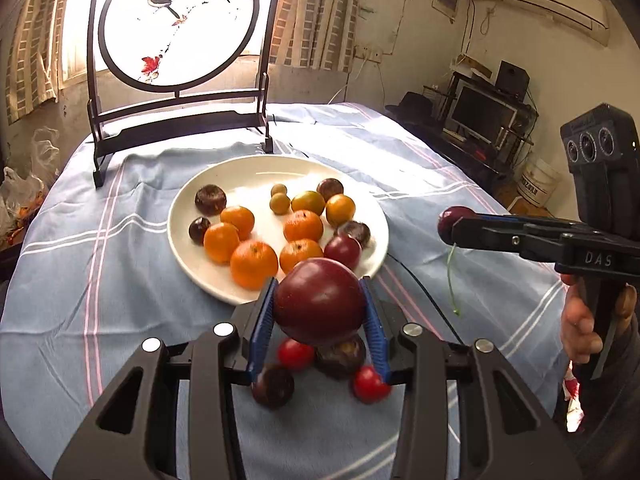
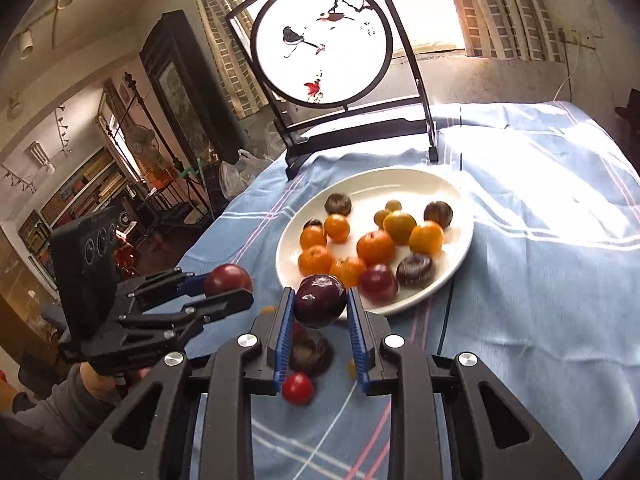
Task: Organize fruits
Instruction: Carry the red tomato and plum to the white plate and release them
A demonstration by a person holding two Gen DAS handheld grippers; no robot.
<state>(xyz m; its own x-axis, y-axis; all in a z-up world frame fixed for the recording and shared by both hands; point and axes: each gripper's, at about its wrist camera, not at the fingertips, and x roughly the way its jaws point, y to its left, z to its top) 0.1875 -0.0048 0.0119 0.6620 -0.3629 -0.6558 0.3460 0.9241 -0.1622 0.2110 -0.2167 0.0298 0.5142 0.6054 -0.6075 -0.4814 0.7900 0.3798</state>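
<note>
A white plate (image 1: pixel 188 248) on the blue cloth holds several oranges (image 1: pixel 253 264), dark plums and small green fruits; it also shows in the right wrist view (image 2: pixel 460 200). My left gripper (image 1: pixel 320 304) is shut on a large red plum (image 1: pixel 318 300), held above the cloth at the plate's near rim; this plum also shows in the right wrist view (image 2: pixel 228 279). My right gripper (image 2: pixel 320 300) is shut on a dark purple plum (image 2: pixel 320 300), also near the plate's rim, and shows in the left wrist view (image 1: pixel 452 224). Loose cherry tomatoes (image 1: pixel 370 384) and dark plums (image 1: pixel 273 386) lie on the cloth below.
A black-framed round bird screen (image 1: pixel 176 20) stands behind the plate. The table's cloth (image 1: pixel 100 280) drops off at left and right edges. A desk with monitor (image 1: pixel 480 112) stands beyond the right edge.
</note>
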